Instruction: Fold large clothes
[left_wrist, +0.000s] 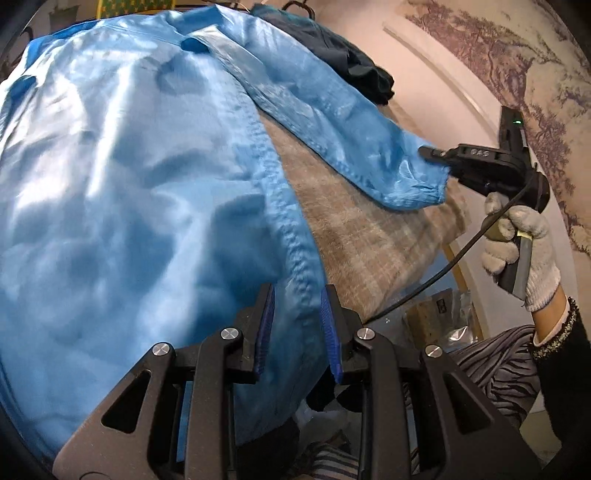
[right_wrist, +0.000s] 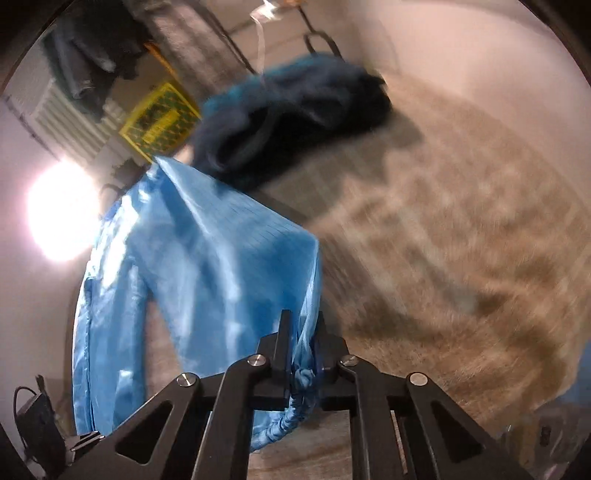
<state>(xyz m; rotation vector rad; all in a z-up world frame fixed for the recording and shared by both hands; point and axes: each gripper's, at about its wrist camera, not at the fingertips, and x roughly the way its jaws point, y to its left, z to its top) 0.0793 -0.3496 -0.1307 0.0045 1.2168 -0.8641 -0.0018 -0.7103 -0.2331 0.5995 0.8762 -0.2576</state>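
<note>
My left hand-held gripper pinches the hem edge of the light blue garment, jaws narrowed on the seam. My right hand-held gripper is clamped tight on the gathered cuff of its sleeve. The garment lies spread over a tan plaid blanket. Beyond it sits a dark blue heap of clothes.

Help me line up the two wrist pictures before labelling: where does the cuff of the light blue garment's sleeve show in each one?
Left wrist view: the sleeve cuff lies right of centre, pinched by the right gripper.
Right wrist view: the sleeve cuff is at bottom centre, bunched between that gripper's own fingers.
Shared landmark: the dark blue clothes pile on the tan blanket.
</note>
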